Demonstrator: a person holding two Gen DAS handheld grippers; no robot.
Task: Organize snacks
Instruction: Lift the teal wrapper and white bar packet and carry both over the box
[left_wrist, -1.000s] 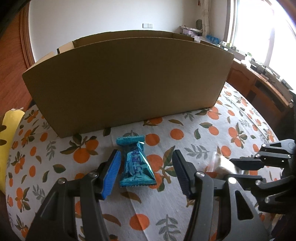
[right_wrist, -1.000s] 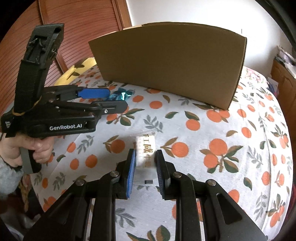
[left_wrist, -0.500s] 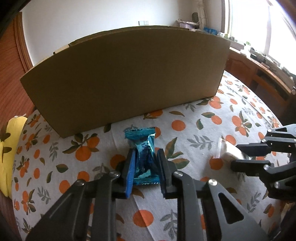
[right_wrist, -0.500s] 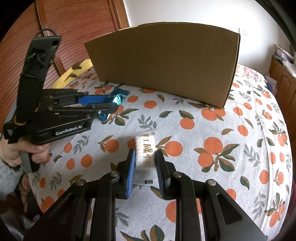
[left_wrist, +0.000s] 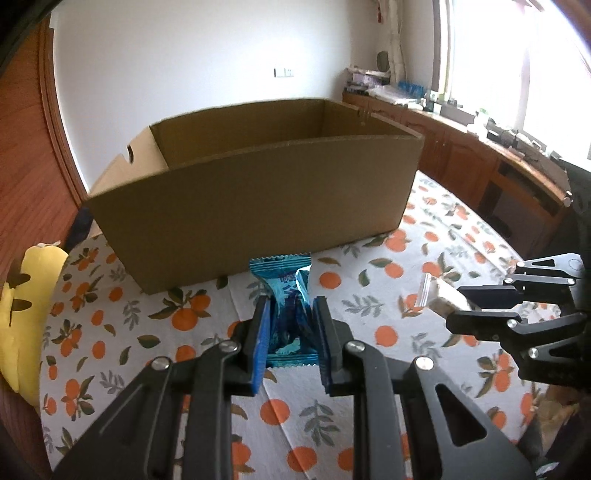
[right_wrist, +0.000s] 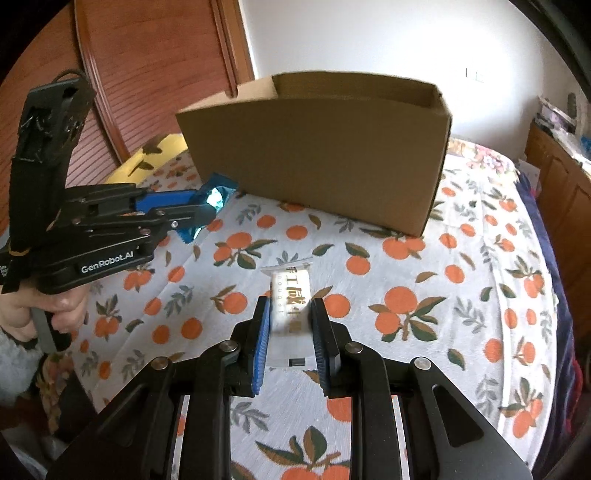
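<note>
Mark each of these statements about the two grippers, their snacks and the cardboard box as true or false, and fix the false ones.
1. The left gripper is clamped on a shiny blue foil snack packet. True.
2. The right gripper is empty. False: it is shut on a white wrapped snack bar with gold lettering.
3. The open brown cardboard box stands on a white tablecloth printed with oranges. True.
4. The blue packet already lies inside the box. False: it is in front of the box, between the left gripper's pads.
5. A yellow cushion lies at the left side of the table. True.
</note>
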